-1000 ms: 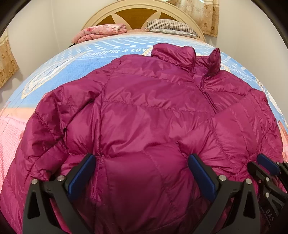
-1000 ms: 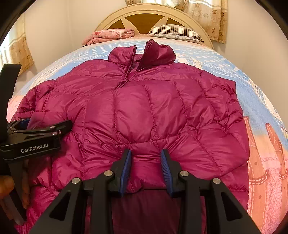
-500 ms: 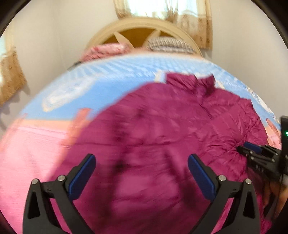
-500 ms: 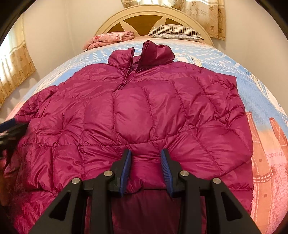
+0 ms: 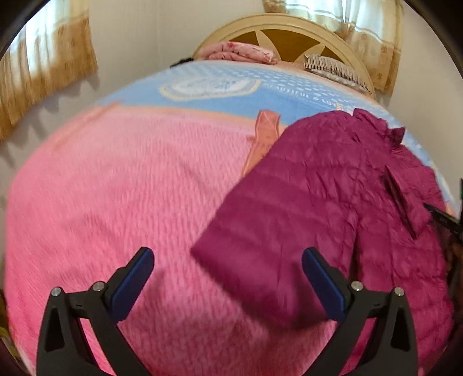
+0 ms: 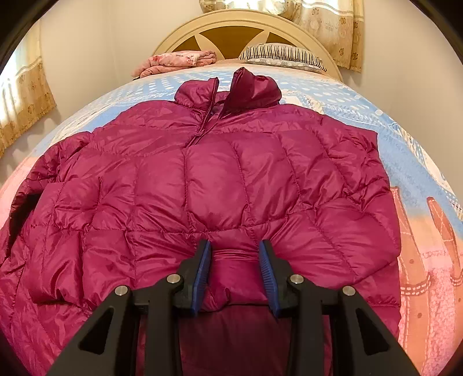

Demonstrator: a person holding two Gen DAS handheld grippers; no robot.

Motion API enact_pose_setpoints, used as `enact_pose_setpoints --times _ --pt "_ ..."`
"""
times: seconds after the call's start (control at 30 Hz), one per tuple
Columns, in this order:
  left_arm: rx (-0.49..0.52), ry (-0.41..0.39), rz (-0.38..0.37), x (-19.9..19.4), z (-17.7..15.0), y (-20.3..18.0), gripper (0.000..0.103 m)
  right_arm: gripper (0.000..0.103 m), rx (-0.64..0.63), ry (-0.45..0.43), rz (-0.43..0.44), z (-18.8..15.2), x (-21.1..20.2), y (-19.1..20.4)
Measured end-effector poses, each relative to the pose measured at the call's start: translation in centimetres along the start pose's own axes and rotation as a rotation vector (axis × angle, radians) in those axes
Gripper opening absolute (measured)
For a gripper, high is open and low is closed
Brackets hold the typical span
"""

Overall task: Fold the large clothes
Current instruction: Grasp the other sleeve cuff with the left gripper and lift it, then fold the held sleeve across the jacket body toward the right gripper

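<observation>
Between my right fingers (image 6: 235,274) sits one bunched fold of the jacket's (image 6: 214,185) hem; the two blue pads press it from both sides, jaws narrowed to a small gap. Ahead of them the one magenta puffer jacket lies front up on the bed (image 6: 416,162), collar (image 6: 231,89) farthest from me, toward the headboard (image 6: 240,26). Beyond the collar I count one folded pink cloth (image 6: 176,62) to the left and one striped pillow (image 6: 283,55) to the right, with one curtain (image 6: 327,26) behind.

My left fingers (image 5: 228,283) stand wide apart and grip nothing. Under and ahead of them is mostly pink bedspread, with one sleeve (image 5: 260,237) end reaching in toward the right pad (image 5: 324,285); whether it touches that pad I cannot tell. The rest of the jacket spreads off to the right of these fingers.

That left view is smeared, so the quilting and the sleeve's edge are hard to read. A dark tip at its far right edge is cut off, and I cannot say what it is. The jacket's near hem is hidden beneath my right tool, and its left sleeve runs out of the right view.
</observation>
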State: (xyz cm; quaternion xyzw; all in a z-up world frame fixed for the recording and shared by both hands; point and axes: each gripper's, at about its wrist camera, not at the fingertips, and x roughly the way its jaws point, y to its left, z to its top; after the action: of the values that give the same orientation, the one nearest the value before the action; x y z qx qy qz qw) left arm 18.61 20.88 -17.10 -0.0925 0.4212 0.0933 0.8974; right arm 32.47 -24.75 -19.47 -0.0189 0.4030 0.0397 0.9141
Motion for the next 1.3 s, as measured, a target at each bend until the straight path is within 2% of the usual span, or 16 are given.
enact_pose_setpoints --times 0.13,0.23,0.33,0.4,0.5,0.6,0.73,0.93,1.07,1.13,1.3 --pt "-0.073 0.055 -0.106 1.2 -0.8 0.2 0.102 0.037 -0.006 -0.003 -0.011 0.0 0.0 0.1" --pt "-0.115 0.069 -0.189 1.6 -1.1 -0.2 0.093 0.037 -0.008 -0.006 -0.016 0.0 -0.1 0.2" --pt "-0.109 0.062 -0.22 1.6 -1.0 -0.6 0.067 0.038 -0.008 -0.008 -0.02 -0.1 -0.2 0.2" --pt "-0.097 0.046 -0.199 1.6 -0.8 -0.4 0.031 0.038 -0.01 -0.009 -0.022 -0.1 -0.2 0.2" --pt "-0.107 0.017 -0.195 1.3 0.2 0.4 0.017 0.039 -0.01 -0.011 -0.024 -0.2 -0.3 0.2" --pt "-0.082 -0.053 -0.154 -0.2 2.1 1.0 0.014 0.039 -0.01 -0.012 -0.024 -0.2 -0.3 0.2" --pt "-0.038 -0.186 -0.089 -3.5 5.7 0.7 0.012 0.04 -0.009 -0.012 -0.024 -0.1 -0.3 0.2" --pt "0.081 -0.349 -0.062 -7.8 11.4 -2.8 0.011 0.04 -0.009 -0.012 -0.024 -0.1 -0.3 0.1" --pt "0.2 -0.448 -0.082 -10.6 14.2 -7.0 0.011 0.041 -0.009 -0.012 -0.024 -0.2 -0.3 0.1" --pt "0.263 -0.474 -0.104 -11.1 14.9 -9.4 0.011 0.041 -0.009 -0.012 -0.023 -0.2 -0.3 0.2" --pt "0.448 -0.495 -0.188 -11.7 13.7 -16.4 0.011 0.041 -0.006 -0.013 -0.019 -0.1 -0.3 0.1"
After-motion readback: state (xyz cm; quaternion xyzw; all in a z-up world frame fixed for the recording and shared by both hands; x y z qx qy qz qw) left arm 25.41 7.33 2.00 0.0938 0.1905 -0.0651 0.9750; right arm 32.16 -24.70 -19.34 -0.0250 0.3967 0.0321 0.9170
